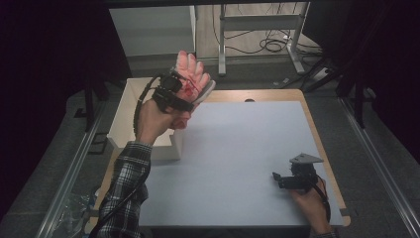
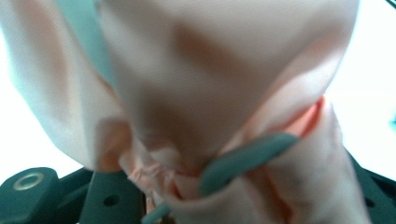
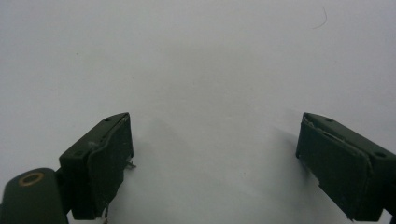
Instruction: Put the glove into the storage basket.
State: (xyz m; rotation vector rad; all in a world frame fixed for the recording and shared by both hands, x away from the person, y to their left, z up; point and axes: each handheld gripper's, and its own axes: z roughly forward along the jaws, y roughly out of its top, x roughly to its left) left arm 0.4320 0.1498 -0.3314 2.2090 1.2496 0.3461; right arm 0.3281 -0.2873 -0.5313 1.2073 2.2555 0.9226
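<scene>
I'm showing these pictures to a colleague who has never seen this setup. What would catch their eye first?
Most likely the pink glove, held up in the air by the left gripper above the white box at the table's far left. Next, the right gripper, low over the white tabletop at the near right, jaws wide apart with nothing between them.

One pink glove (image 1: 192, 74) with grey trim is showing above the table (image 1: 237, 148), along with one open white box (image 1: 130, 106) sitting at the table's left edge. Two grippers are showing: the left gripper (image 1: 174, 90) and the right gripper (image 1: 285, 179). Two hands are holding them, one each. One light sheet is covering the table.
</scene>
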